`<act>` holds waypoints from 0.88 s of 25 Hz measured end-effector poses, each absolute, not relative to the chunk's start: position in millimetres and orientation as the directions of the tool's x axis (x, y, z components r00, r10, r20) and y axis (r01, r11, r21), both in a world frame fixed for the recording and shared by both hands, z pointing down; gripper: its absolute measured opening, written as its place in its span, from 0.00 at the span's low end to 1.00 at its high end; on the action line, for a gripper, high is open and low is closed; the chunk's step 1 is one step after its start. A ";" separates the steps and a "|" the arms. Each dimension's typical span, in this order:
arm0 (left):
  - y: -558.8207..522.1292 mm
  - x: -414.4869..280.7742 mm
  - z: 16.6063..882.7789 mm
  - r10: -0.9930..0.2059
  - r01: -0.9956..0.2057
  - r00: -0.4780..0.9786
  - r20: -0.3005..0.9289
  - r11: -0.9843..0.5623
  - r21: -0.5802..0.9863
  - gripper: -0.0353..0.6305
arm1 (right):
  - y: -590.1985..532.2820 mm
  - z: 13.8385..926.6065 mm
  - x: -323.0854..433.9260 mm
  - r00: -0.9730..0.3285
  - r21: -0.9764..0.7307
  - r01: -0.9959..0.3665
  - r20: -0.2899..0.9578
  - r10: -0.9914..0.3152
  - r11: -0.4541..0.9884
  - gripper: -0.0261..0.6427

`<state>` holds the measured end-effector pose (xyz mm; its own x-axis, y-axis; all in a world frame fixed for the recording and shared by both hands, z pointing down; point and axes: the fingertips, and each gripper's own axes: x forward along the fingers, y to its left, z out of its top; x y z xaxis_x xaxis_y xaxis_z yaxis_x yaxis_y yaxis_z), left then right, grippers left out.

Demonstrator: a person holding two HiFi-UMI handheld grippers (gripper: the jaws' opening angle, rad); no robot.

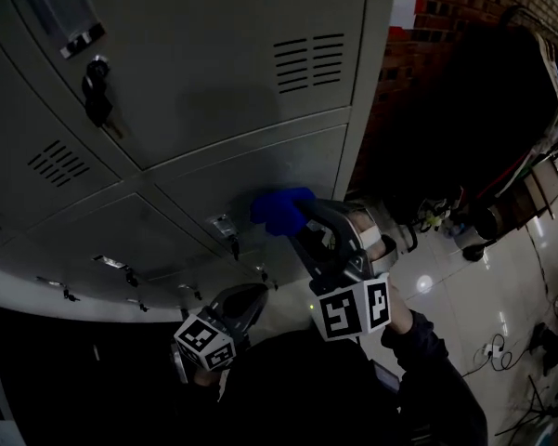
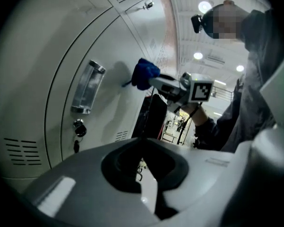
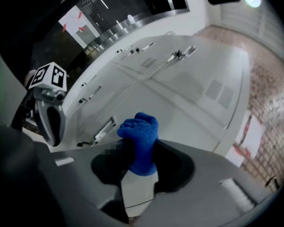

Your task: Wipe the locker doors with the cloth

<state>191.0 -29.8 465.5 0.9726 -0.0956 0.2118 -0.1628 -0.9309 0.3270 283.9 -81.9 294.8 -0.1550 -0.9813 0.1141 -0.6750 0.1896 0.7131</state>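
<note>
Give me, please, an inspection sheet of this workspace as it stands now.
Surface: grey locker doors, upright, with vents and handles.
Job's things: blue cloth held up to a lower door, apparently touching it.
Clutter: keys hanging from a lock; small items on the floor by the wall.
Grippers: right tool shut on the cloth; left tool shut, nothing in it, held back from the doors.
Cables: loose cables on the floor to the right.
Surroundings: brick wall, glossy tiled floor, dim light.
</note>
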 end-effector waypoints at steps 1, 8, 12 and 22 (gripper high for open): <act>-28.3 194.6 464.2 -0.090 -0.156 0.974 0.210 -0.933 0.324 0.02 | -80.4 277.3 289.5 -0.138 0.728 -0.672 0.063 -0.988 0.140 0.23; -26.0 206.1 465.8 -0.086 -0.153 0.971 0.223 -0.941 0.302 0.02 | -87.1 218.4 314.9 -0.090 0.753 -0.658 -0.098 -0.991 -0.015 0.23; -28.3 207.9 466.1 -0.116 -0.184 0.969 0.219 -0.930 0.319 0.02 | -92.4 229.1 317.2 -0.090 0.767 -0.642 -0.085 -0.992 -0.008 0.23; -25.5 223.1 471.1 -0.143 -0.216 0.963 0.230 -0.917 0.334 0.02 | -97.1 314.7 316.2 -0.121 0.755 -0.641 0.076 -0.990 0.137 0.23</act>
<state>223.1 -25.5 471.1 0.9627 -0.1426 0.2300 -0.2158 -0.9175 0.3342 316.2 -97.1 314.7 -0.1210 -0.9897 0.0762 -0.6413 0.1366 0.7550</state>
